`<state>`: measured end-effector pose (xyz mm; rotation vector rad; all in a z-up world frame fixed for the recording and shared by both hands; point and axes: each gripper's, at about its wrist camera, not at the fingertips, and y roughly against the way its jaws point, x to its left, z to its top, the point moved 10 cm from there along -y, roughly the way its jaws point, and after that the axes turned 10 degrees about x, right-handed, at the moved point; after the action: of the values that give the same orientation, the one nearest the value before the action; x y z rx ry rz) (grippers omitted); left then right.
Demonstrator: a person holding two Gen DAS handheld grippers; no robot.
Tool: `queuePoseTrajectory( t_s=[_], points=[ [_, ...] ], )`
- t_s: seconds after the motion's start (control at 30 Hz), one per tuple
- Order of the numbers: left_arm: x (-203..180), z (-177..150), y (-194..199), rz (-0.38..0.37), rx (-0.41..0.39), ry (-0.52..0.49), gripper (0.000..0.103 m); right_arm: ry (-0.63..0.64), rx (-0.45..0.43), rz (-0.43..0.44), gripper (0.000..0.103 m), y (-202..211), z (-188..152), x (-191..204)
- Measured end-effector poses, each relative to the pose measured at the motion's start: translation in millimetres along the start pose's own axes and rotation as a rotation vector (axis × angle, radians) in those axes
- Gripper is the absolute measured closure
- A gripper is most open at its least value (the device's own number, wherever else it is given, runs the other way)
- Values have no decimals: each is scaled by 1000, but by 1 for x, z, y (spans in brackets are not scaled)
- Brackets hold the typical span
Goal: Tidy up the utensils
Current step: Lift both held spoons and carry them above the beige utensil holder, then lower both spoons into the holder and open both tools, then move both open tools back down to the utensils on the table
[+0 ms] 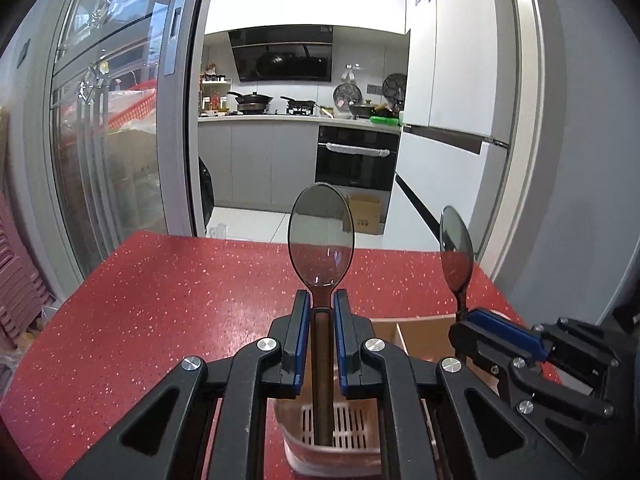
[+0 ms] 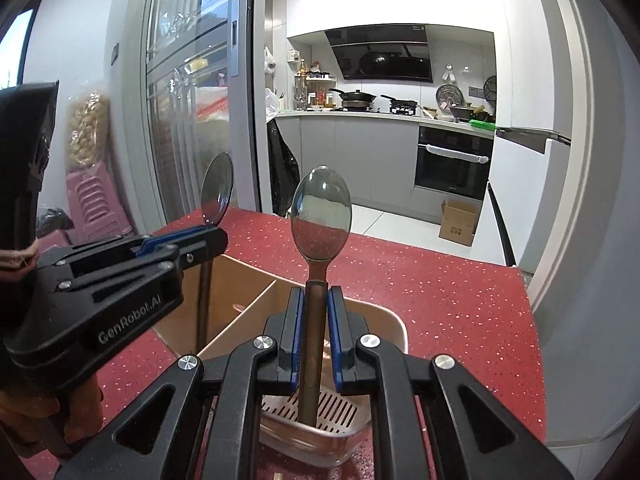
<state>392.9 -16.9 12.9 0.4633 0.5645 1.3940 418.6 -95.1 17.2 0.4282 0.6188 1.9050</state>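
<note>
Each gripper holds a dark spoon upright, bowl up. My left gripper [image 1: 321, 300] is shut on one spoon [image 1: 321, 236]; its handle reaches down into the pink slotted utensil holder [image 1: 340, 428]. My right gripper [image 2: 314, 296] is shut on a second spoon [image 2: 321, 218], its handle end down in the same holder [image 2: 328, 412]. The right gripper with its spoon [image 1: 456, 248] shows at the right of the left wrist view [image 1: 466, 318]. The left gripper [image 2: 212, 236] and its spoon [image 2: 217, 188] show at the left of the right wrist view.
The holder stands on a red speckled table [image 1: 180, 300], next to an open cardboard box with a divider [image 2: 244, 280]. A glass sliding door [image 1: 120, 120] stands at the left. A kitchen with an oven [image 1: 356, 160] lies beyond the table's far edge.
</note>
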Motion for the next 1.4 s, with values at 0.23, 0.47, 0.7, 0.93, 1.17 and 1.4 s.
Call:
queuePoseTrajectory(
  t_s=[0.23,0.47,0.7,0.93,1.17,1.4],
  points=[
    [-1,-6,1,9,36,-10,64,-53,3,33,65,9,5,-5],
    [3,-11,3,32,72,-26,64,-134,-28,48,55,38,8,-15],
    [9,-15,29,41,74,-17,64,-191,-6,72,43,68,-3,-22],
    [26,-62,63,6,157,37,0,-226,128,100,35,85,-52,-17],
    [53,-135,93,62,278,75,0,-318,383,100,35,73,-132,-20],
    [67,-209,94,111,462,-1,0,-318,503,61,35,75,-185,-18]
  ],
)
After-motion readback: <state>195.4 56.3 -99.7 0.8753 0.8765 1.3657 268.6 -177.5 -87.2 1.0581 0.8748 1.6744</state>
